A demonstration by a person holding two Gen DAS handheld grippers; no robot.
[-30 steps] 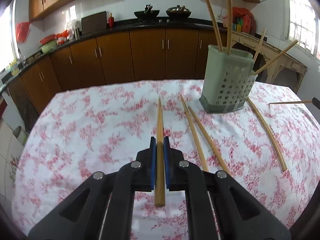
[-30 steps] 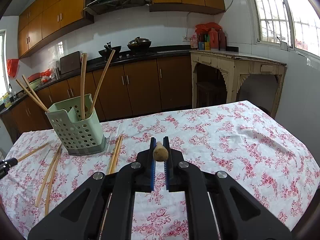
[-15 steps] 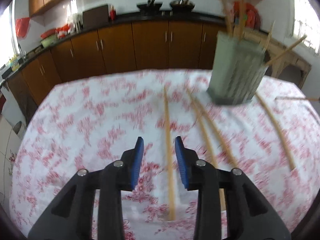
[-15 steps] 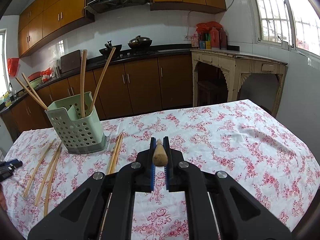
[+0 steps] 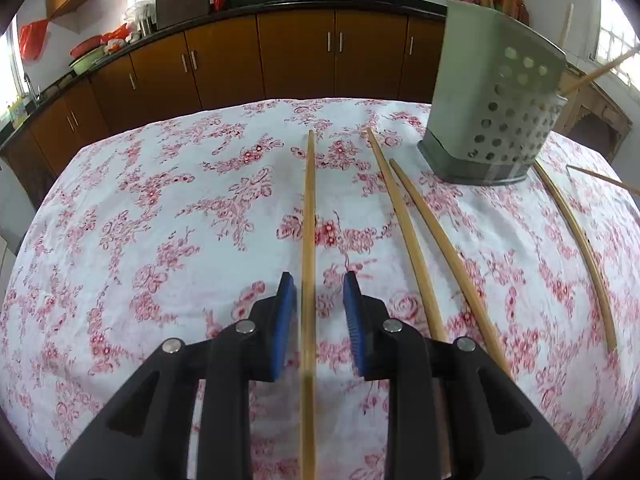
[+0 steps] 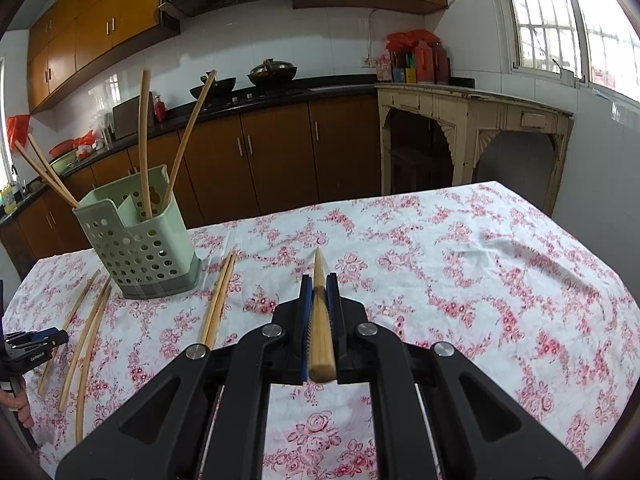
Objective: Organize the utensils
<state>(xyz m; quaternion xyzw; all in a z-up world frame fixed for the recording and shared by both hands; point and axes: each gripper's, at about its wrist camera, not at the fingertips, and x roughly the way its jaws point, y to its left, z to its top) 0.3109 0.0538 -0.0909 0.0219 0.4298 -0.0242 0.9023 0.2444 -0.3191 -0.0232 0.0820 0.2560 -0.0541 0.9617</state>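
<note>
We see two identical tools. The left gripper (image 5: 319, 312) and right gripper (image 6: 319, 302) each have matte black moulded arms with triangular cut-outs, four round silver pivot screws, and ribbed blue pads (image 5: 285, 320) lining the inner finger faces. White lettering, too small to read, marks the left gripper body in the right wrist view.

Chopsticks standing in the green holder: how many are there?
4: a pair leaning out left, an upright chopstick, a right-leaning chopstick. The holder may hide shorter ones.
</note>
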